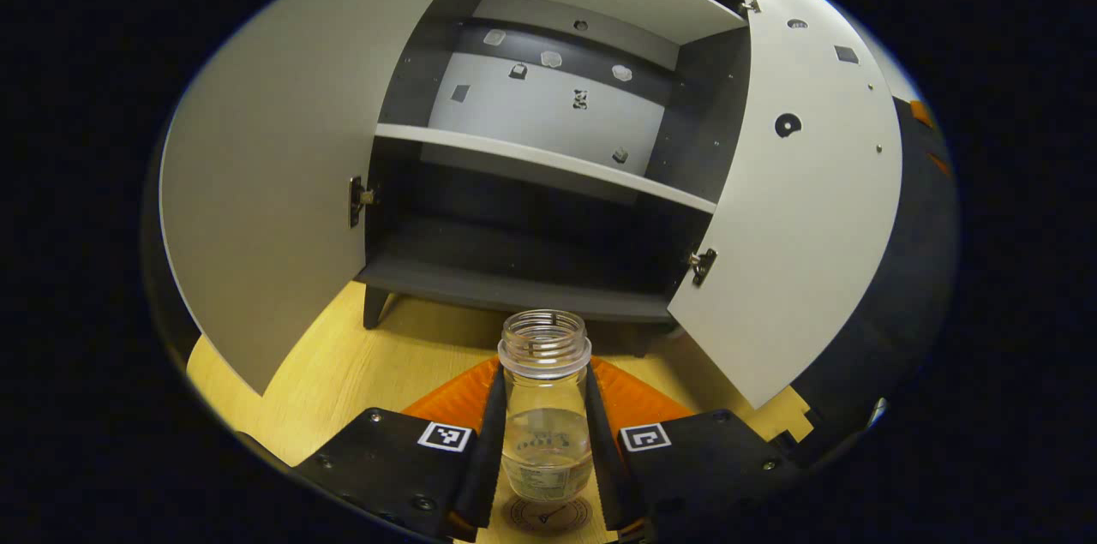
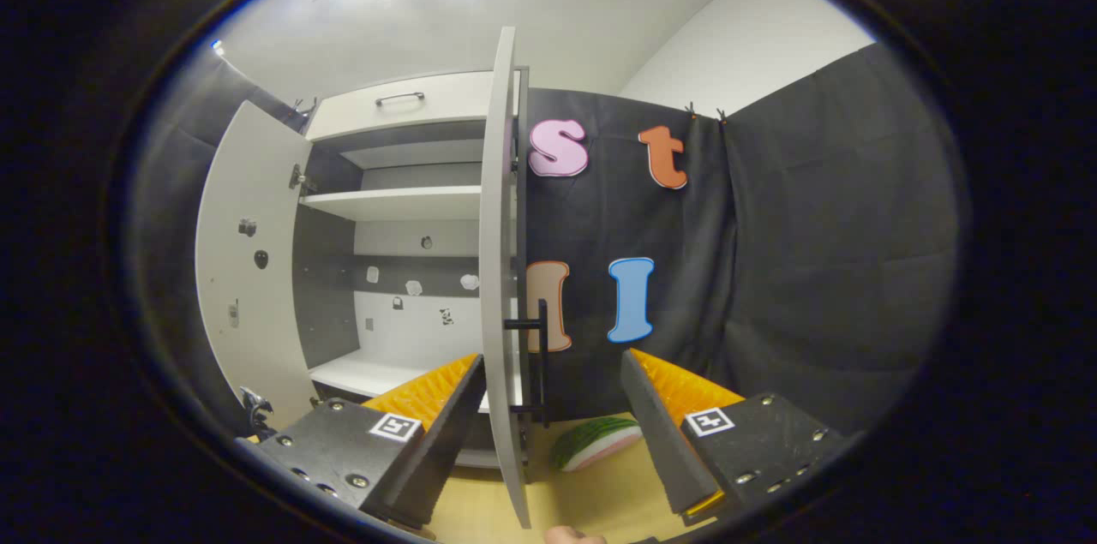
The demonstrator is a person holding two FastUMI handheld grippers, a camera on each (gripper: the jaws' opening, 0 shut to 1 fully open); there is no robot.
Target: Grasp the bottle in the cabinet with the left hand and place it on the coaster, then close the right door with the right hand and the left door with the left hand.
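The bottle is out of the cabinet and stands upright between the two fingers of the left hand-held gripper, directly above the round coaster on the tabletop. Both fingers lie against the glass sides, so the grasp appears to be on; whether the base already bears on the coaster cannot be told from the left gripper view. In my judgement the first step is at or near completion, with release outstanding. Both door closures remain: the left door and the right door stand wide open, and the shelves inside look bare apart from small marks on the back panel. The right hand-held gripper is held well open and has hold of nothing; in the right gripper view it faces the free edge of the right door, with the door's dark handle just ahead between the fingers. A green and pink object, possibly a toy melon slice, lies on the tabletop beyond that door, on its outer side, and seems clear of the closing swing. The bottle stands close before the cabinet, so each door's sweep calls for care near it.
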